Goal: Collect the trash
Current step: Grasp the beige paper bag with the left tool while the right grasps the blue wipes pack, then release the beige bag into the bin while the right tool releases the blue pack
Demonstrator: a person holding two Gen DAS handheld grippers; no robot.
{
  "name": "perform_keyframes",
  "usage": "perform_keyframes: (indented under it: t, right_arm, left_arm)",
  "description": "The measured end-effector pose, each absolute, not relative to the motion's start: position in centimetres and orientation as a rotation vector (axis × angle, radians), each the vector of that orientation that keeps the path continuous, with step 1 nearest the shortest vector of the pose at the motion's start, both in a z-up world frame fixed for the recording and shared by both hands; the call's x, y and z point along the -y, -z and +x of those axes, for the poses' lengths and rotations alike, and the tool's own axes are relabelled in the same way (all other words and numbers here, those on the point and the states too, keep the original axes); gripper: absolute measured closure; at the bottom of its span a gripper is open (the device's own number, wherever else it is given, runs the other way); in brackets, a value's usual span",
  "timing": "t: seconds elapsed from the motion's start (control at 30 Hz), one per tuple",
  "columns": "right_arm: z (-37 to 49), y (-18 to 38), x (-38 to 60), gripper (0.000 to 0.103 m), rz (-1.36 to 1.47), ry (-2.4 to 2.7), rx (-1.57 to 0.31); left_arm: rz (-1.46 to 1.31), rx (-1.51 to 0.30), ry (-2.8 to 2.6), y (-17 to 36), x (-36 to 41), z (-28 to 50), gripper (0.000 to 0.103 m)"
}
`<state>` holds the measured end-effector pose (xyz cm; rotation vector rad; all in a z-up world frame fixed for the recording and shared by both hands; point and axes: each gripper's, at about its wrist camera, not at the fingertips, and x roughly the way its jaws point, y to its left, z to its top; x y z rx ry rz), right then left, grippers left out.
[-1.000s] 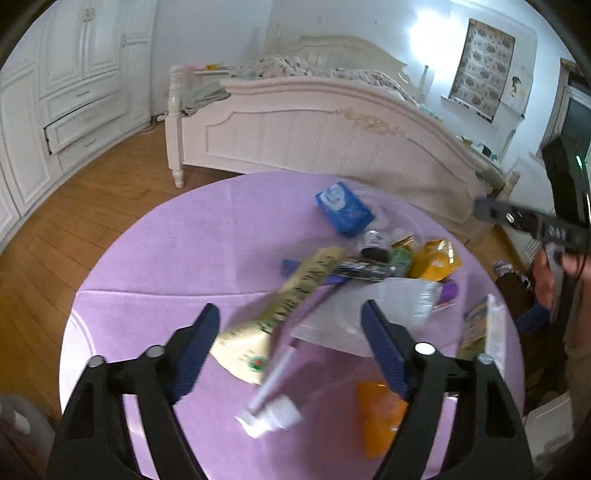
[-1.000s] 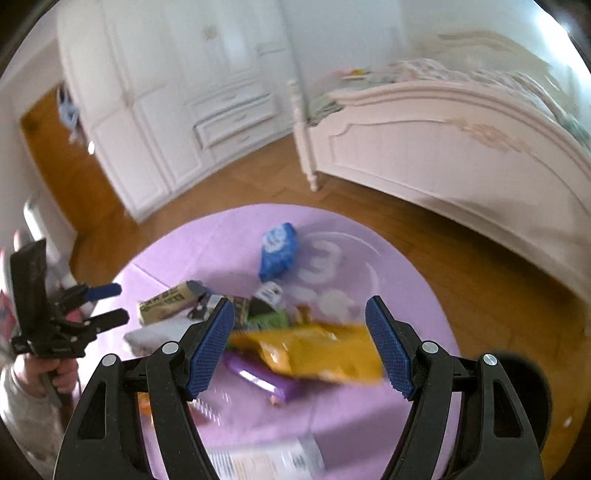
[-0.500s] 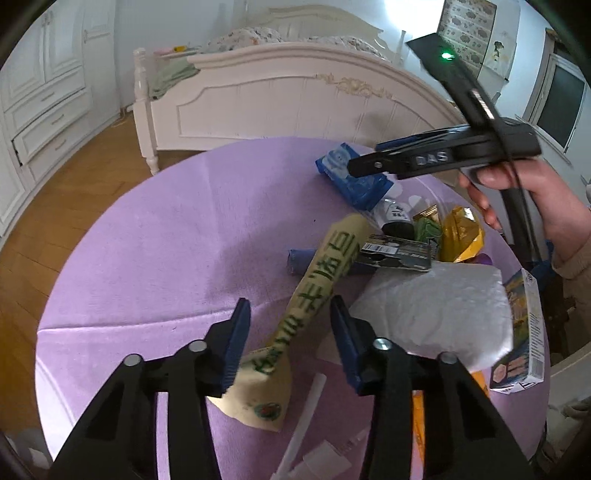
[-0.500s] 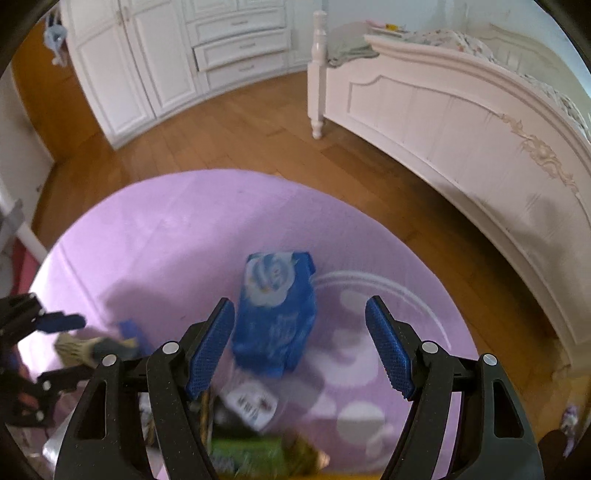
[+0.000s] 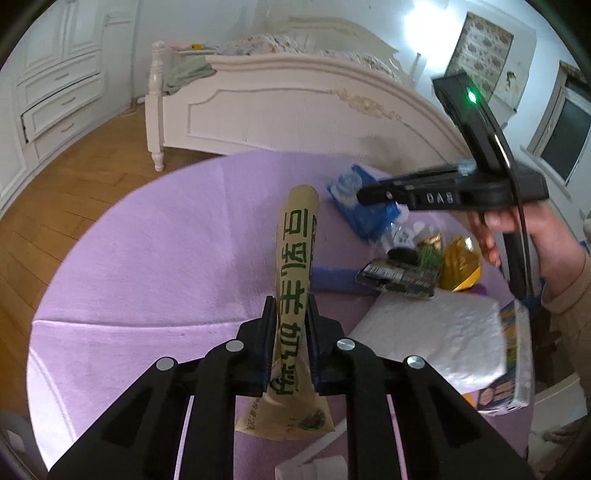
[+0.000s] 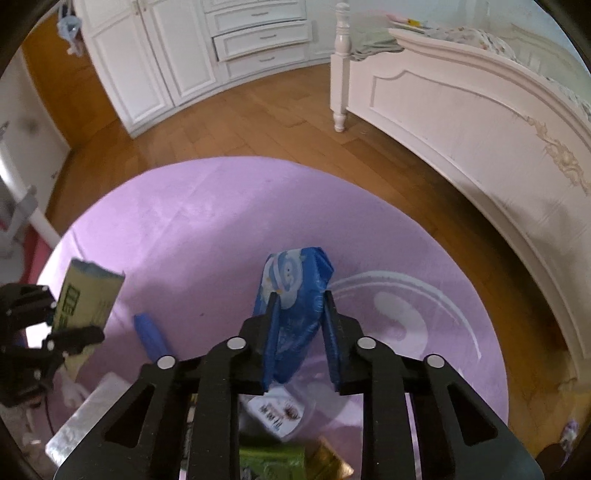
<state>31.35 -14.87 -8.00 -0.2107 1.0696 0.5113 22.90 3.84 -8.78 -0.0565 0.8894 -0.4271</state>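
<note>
Tan wrapper (image 5: 295,266) with green lettering clamped between the blue pads of the left claw (image 5: 291,314), long end sticking forward and up over the purple bench (image 5: 155,258), flared end with round logo hanging below the fingers. Same wrapper seen at left edge of right wrist view (image 6: 86,299), held off the cloth. Blue tissue pack (image 6: 295,295) with cartoon face clamped in the right claw (image 6: 299,306), pads pressed against both sides, pack squeezed, tip poking past the fingertips. In left view the pack (image 5: 360,206) sits under the tip of the right claw (image 5: 364,194), at far side of the trash pile. Right hand (image 5: 517,229) wrapped around the claw handle, green light lit on top. Rest of pile on bench, right of the tan wrapper: blue stick (image 5: 332,278) lying flat, dark barcode packet (image 5: 397,278) touching it, gold foil wrapper (image 5: 460,266) just beside, white tissue sheet (image 5: 432,332) nearer the camera, printed carton (image 5: 515,354) at bench edge. Green packet (image 6: 271,459) and white label item (image 6: 275,411) under the right claw body. White bed (image 5: 295,99) beyond the bench, wooden floor (image 6: 258,122), white drawers (image 6: 258,33) on far wall.
</note>
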Motion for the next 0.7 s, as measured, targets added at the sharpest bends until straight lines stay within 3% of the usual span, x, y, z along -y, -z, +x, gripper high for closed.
perform_keyframes:
  t: [0.47, 0.7]
  right_arm:
    - [21.3, -1.8, 24.5, 0.087, -0.024, -0.448, -0.78]
    - [15.1, -0.9, 34.8, 0.087, 0.132, -0.264, -0.708]
  left_arm:
    - [-0.097, -0.794, 0.536, 2.2, 0.4, 19.1, 0.086]
    - [-0.079, -0.815, 0.689, 1.6, 9.0, 18.3, 0.086]
